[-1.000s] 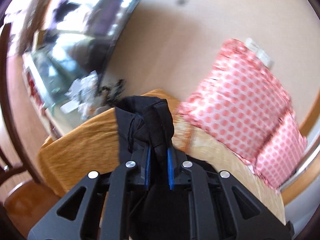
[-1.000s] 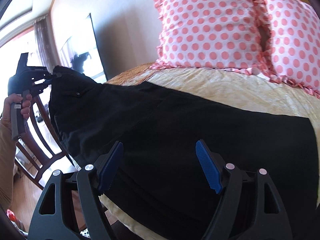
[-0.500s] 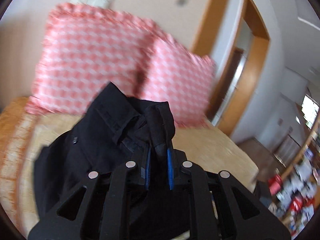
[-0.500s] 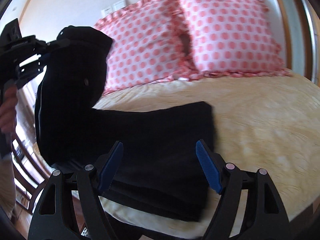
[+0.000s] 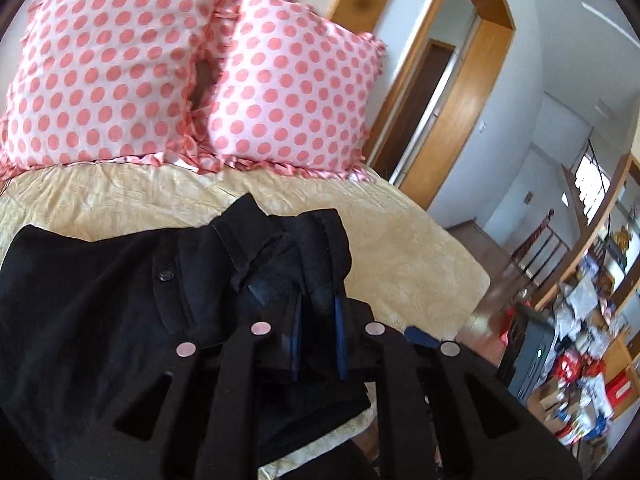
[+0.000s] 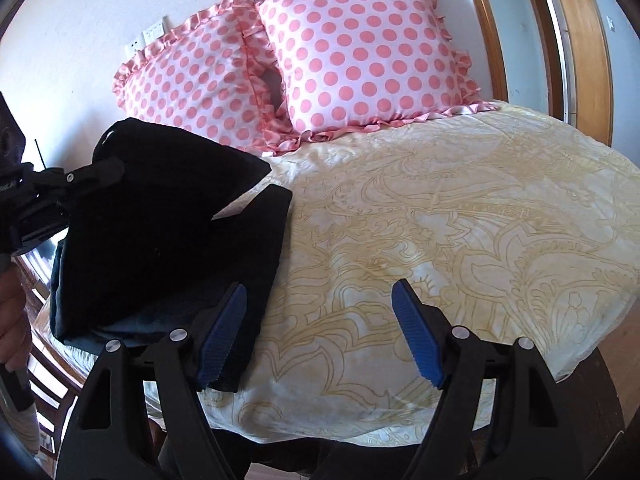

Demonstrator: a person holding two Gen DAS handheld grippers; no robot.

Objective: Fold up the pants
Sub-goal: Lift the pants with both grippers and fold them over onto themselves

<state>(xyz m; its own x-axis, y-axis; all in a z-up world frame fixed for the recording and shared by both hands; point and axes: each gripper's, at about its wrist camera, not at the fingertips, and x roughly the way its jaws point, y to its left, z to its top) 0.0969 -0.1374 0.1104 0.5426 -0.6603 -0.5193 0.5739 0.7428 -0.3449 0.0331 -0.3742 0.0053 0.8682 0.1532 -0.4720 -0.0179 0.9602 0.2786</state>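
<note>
Black pants (image 5: 100,300), pink polka-dot pillows (image 6: 360,52)

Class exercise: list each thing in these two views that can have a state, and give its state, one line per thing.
Pants: black, partly folded on the bedspread, top layer lifted.
Left claw: shut on the pants' waistband.
Right claw: open, empty, beside the pants.
Pillows: two, upright, touching.
Door: open.

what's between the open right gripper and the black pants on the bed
Nothing visible. The right gripper hangs open over bare cream patterned bedspread, its left finger at the edge of the black fabric pants. The left gripper clamps the waistband on the far side.
</note>
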